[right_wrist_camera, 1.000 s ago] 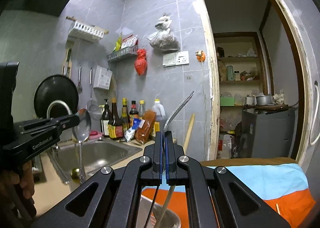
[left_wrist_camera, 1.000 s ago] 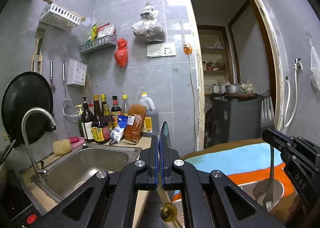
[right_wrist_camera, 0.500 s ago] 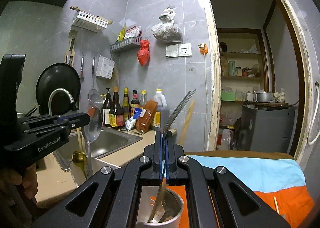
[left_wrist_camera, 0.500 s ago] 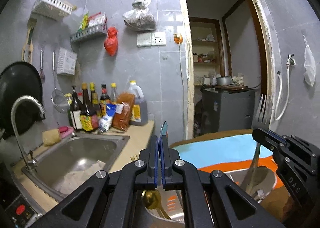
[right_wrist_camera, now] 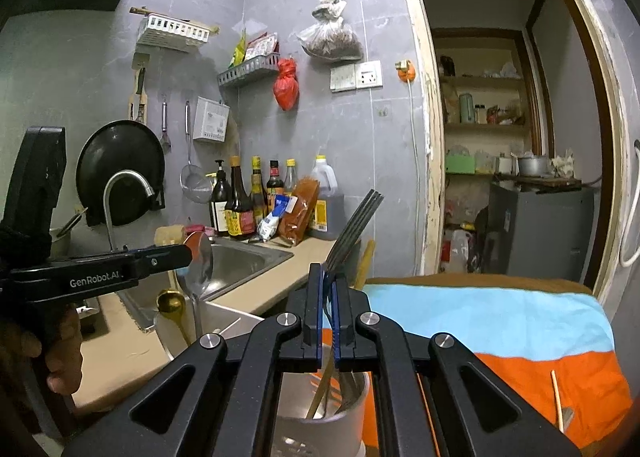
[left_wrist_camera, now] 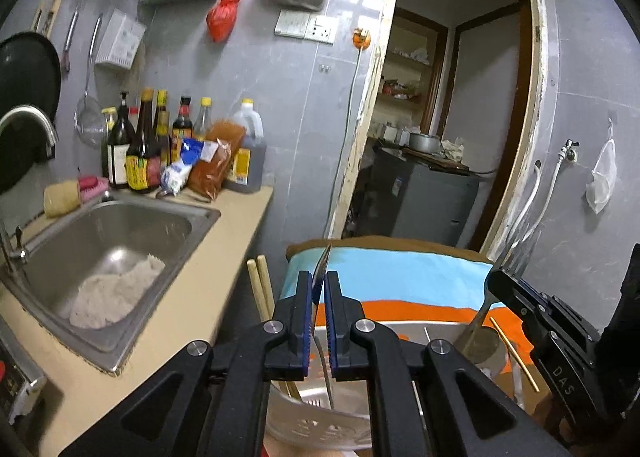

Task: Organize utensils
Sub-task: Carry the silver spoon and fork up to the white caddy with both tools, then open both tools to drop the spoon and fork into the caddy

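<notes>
Spoon sits bowl-up in the left gripper, jaws nearly closed on the bowl. Its handle drops toward a steel holder on the counter edge. Only the right wrist view shows this side-on, plus the gold spoon standing in that holder and the hand wrapped round the left gripper's grip. The left wrist view shows the spoon only edge-on between the blue pads, with a pair of chopsticks sticking up just left of them. It also shows the whole sink with a pale cloth in it.

Right gripper is clamped on a fork, tines up and leaning right, with the handle going down into a round cup right below. Both grippers point slightly downward and sit side by side, apart, each over its own container.

Cup stands on a blue-and-orange striped cloth, and a loose stick lies on the orange part. The beige counter runs back to a row of sauce bottles. Grey tiled walls, a black pan hung over the tap, and an open doorway on the right.
</notes>
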Tool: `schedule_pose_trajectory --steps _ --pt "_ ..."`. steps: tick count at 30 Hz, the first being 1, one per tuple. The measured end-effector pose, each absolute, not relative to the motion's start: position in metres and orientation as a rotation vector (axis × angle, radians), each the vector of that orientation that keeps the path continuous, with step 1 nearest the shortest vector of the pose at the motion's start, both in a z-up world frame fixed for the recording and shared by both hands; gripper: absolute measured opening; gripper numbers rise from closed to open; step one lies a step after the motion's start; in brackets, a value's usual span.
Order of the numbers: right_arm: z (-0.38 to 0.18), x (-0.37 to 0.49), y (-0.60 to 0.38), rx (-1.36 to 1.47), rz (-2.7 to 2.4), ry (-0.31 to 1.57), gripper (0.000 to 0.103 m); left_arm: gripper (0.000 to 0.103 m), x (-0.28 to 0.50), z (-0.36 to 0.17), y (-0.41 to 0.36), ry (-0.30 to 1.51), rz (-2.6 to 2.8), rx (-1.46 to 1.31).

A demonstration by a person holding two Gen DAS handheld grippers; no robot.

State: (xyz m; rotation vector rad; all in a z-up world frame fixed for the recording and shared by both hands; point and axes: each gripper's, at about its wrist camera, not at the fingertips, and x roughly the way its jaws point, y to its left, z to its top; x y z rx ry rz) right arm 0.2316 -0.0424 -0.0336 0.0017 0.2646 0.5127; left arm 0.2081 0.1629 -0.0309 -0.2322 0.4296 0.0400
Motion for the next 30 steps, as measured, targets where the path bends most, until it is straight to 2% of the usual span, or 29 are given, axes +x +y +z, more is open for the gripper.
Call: schedule_pose_trajectory --steps 4,6,7,9,12,14,16,17,18,21,23,25,27,28,30 --pt "-0.035 0.233 -0.044 0.022 0.522 0.309 0.005 0.007 0.209 -0.029 0.164 0.459 0.023 -0.263" --pt "-0.034 0.234 -0.048 0.041 0.529 0.325 0.014 0.009 0.211 -0.028 0.164 0.48 0.007 -0.275" --pt "-0.033 0.233 -0.049 0.049 0.534 0.326 0.018 0.016 0.212 -0.028 0.164 0.494 -0.005 -0.282" --pt "-0.03 0.23 -0.052 0.065 0.539 0.318 0.032 0.027 0.212 -0.029 0.165 0.513 -0.035 -0.313" --pt "-0.025 0.229 -0.058 0.085 0.532 0.314 0.033 0.042 0.21 -0.027 0.165 0.508 -0.043 -0.342" --pt "-0.019 0.227 -0.066 0.101 0.517 0.307 0.033 0.046 0.208 -0.025 0.163 0.503 -0.044 -0.352" --pt "-0.011 0.224 -0.074 0.114 0.499 0.293 0.041 0.052 0.206 -0.021 0.158 0.49 -0.04 -0.34" --pt "-0.007 0.223 -0.079 0.121 0.485 0.283 0.049 0.055 0.206 -0.018 0.155 0.484 -0.036 -0.331" --pt "-0.003 0.221 -0.084 0.127 0.472 0.273 0.056 0.06 0.205 -0.015 0.152 0.475 -0.032 -0.324" --pt "0.009 0.217 -0.098 0.131 0.437 0.257 0.067 0.078 0.201 -0.004 0.142 0.433 -0.013 -0.311" --pt "0.016 0.213 -0.108 0.132 0.411 0.244 0.075 0.083 0.199 0.004 0.133 0.402 0.001 -0.304" --pt "0.024 0.211 -0.117 0.132 0.385 0.236 0.081 0.093 0.197 0.011 0.125 0.383 0.012 -0.296" --pt "0.029 0.208 -0.128 0.128 0.349 0.237 0.097 0.099 0.195 0.018 0.116 0.355 0.027 -0.281" --pt "0.032 0.207 -0.132 0.125 0.336 0.239 0.101 0.101 0.194 0.022 0.109 0.336 0.034 -0.269" --pt "0.036 0.205 -0.143 0.122 0.317 0.239 0.102 0.102 0.192 0.028 0.097 0.31 0.05 -0.249"
